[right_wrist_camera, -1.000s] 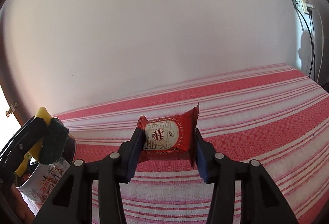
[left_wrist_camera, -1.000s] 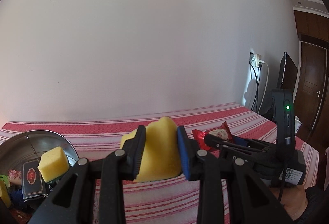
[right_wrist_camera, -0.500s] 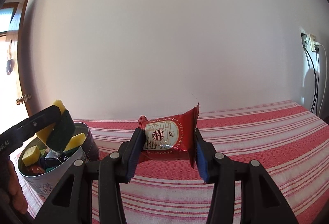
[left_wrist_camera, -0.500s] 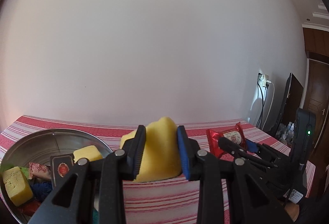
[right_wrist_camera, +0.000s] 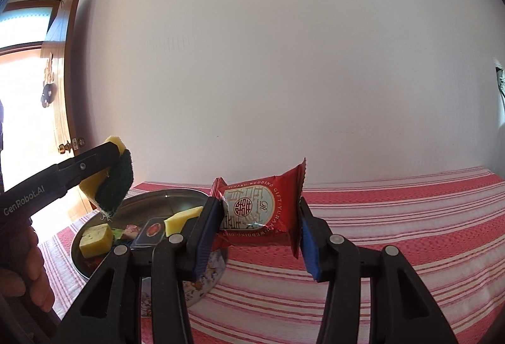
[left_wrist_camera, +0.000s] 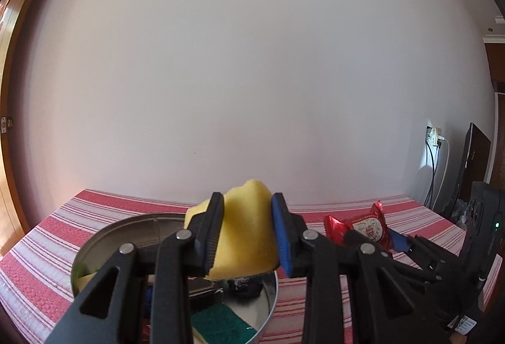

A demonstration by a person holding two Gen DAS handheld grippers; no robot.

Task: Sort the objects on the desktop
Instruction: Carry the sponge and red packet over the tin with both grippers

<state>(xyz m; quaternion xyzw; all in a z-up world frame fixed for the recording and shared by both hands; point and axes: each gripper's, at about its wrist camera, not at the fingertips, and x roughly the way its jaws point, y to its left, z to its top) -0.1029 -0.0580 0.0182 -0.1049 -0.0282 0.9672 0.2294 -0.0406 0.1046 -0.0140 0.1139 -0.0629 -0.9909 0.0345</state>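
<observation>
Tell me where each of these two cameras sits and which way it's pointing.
Left wrist: sits on the left gripper, looks along its fingers toward the wall, over the round tin; the fingers clamp a yellow sponge.
Right wrist: sits on the right gripper, facing wall and striped tablecloth; the fingers clamp a red snack packet; the person's left hand shows.
Shared: tin, sponge, packet, each other's gripper.

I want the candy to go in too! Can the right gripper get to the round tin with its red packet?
Probably yes. The right gripper holds the red packet beside the open round tin. The left gripper with its sponge hangs above the tin's far side, so it could crowd the way.
</observation>
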